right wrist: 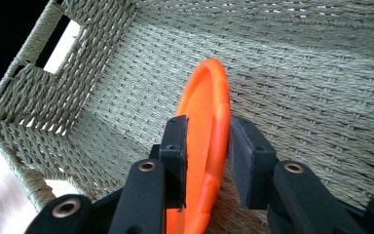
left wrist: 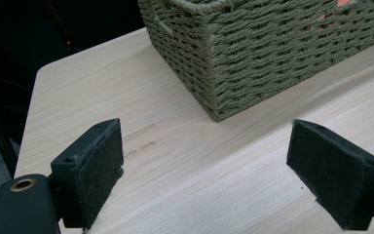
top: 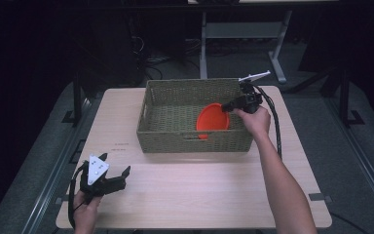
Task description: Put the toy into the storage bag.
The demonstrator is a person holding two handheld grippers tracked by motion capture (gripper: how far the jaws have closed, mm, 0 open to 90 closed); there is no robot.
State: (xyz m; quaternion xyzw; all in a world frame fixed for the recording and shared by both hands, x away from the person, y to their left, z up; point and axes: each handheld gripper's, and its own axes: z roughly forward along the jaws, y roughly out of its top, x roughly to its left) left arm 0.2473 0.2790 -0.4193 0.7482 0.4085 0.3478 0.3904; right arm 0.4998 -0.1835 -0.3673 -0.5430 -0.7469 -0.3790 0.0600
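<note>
A green woven basket (top: 160,131) stands at the middle back of the table. Inside its right half an orange plate (top: 212,118) is tilted up on edge. My right gripper (top: 230,106) reaches over the basket's right wall and is shut on the plate's rim. In the right gripper view the orange plate (right wrist: 209,122) runs edge-on between the two black pads (right wrist: 177,151), above the basket's woven floor (right wrist: 297,87). My left gripper (top: 113,168) rests low at the table's front left, open and holding nothing. Its pads (left wrist: 97,168) stand wide apart, facing the basket's corner (left wrist: 214,73).
The light wooden table (top: 195,190) has bare room in front of the basket and to its left. A white desk frame (top: 243,34) stands on the dark floor behind. The right gripper's black cable (top: 275,124) hangs down by the basket's right side.
</note>
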